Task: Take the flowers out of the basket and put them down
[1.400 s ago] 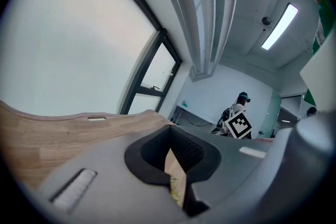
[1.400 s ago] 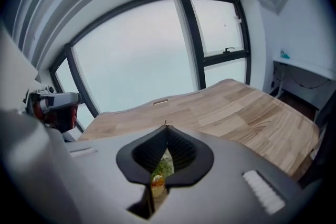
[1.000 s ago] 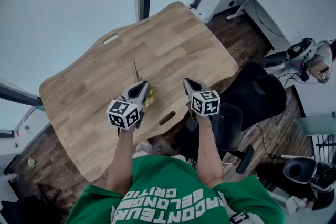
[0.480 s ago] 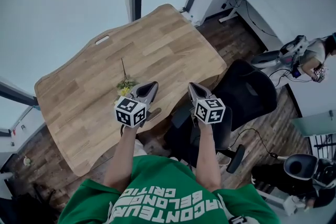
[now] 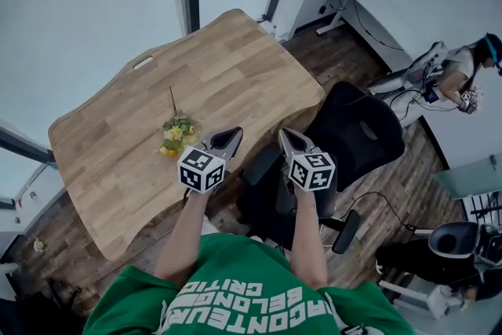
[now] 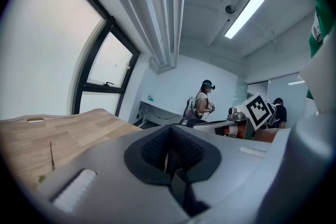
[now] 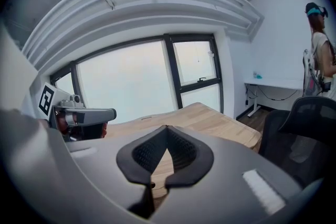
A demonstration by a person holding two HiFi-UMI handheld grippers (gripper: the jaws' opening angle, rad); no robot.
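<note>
Beside the left gripper (image 5: 229, 139), head view, the flowers (image 5: 176, 133) lie on the table (image 5: 235, 67); the right gripper (image 5: 287, 139) hangs beyond the table's edge. Left gripper view: jaws pressed together, empty. Right gripper view: jaws likewise together, empty.

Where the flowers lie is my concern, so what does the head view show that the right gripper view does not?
Head view only: the flowers lying on the table, free of both grippers. Right gripper view only: a close look at the jaws of the right gripper, shut and empty. Both: the table, the left gripper and the black chair.
</note>
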